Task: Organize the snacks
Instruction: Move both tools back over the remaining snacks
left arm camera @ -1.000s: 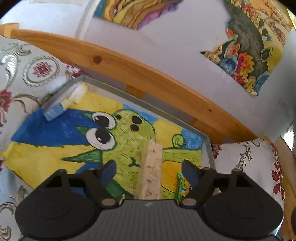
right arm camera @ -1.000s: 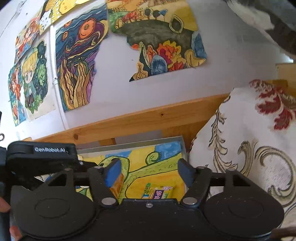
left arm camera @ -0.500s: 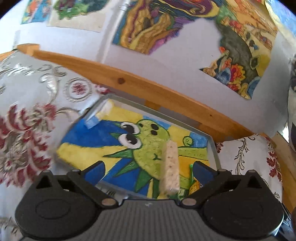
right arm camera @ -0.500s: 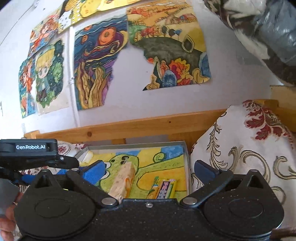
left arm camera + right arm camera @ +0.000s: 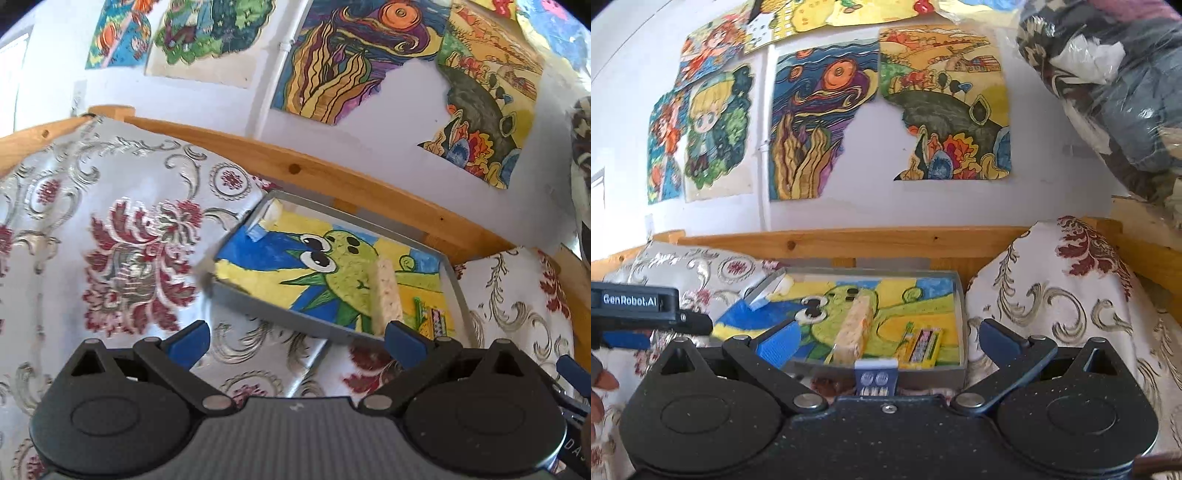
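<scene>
Both grippers have drawn back from the tray [image 5: 962,314], which now sits smaller at frame centre, walled by cushions [image 5: 1063,295] either side and a wooden rail [image 5: 849,242] behind. The left gripper [image 5: 295,341] and right gripper [image 5: 886,341] hang spread wide, holding nothing. The bar [image 5: 854,326] and yellow packet [image 5: 922,347] lie in the tray's near right part, ahead of the right gripper.

Colourful drawings [image 5: 823,122] are taped across the white wall [image 5: 871,199] at the far side, above a wooden rail [image 5: 849,242]. Floral brocade cushions [image 5: 122,236] lie left and right, and a plastic-wrapped bundle of cloth [image 5: 1108,92] sits at the upper right.
</scene>
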